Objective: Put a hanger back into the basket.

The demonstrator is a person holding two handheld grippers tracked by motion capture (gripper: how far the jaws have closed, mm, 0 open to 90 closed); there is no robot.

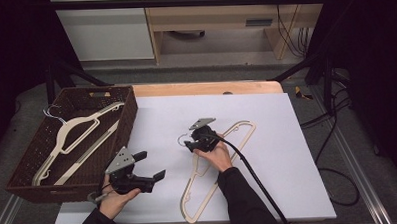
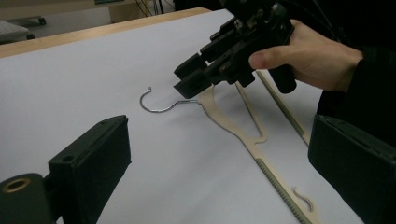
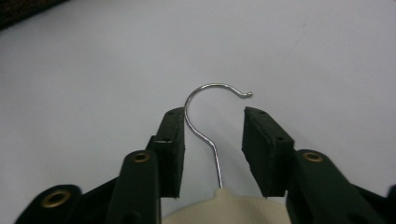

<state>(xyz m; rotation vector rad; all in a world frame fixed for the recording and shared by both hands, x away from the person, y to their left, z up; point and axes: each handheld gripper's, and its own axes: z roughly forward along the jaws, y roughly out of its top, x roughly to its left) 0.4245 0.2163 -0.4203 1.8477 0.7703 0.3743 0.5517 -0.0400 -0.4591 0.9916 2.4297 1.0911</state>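
two hangers (image 1: 72, 139) already lie in the basket (image 1: 131, 112). the right gripper (image 3: 212, 128), jaws apart, straddles a third hanger's hook (image 3: 205, 121) on the table (image 1: 288, 154), ungripped; left gripper (image 1: 151, 166) idles open.

Cream hanger (image 1: 216, 176) with silver wire hook (image 3: 210, 121) lies on white sheet (image 1: 288, 154). Table (image 1: 205, 88) is light wood along its far edge. Dark brown woven basket (image 1: 24, 185) at the left edge holds another cream hanger (image 1: 72, 131). Both grippers are black, the left gripper (image 1: 151, 166) and right gripper (image 1: 188, 142), each with a grey plate. Sleeves are black.
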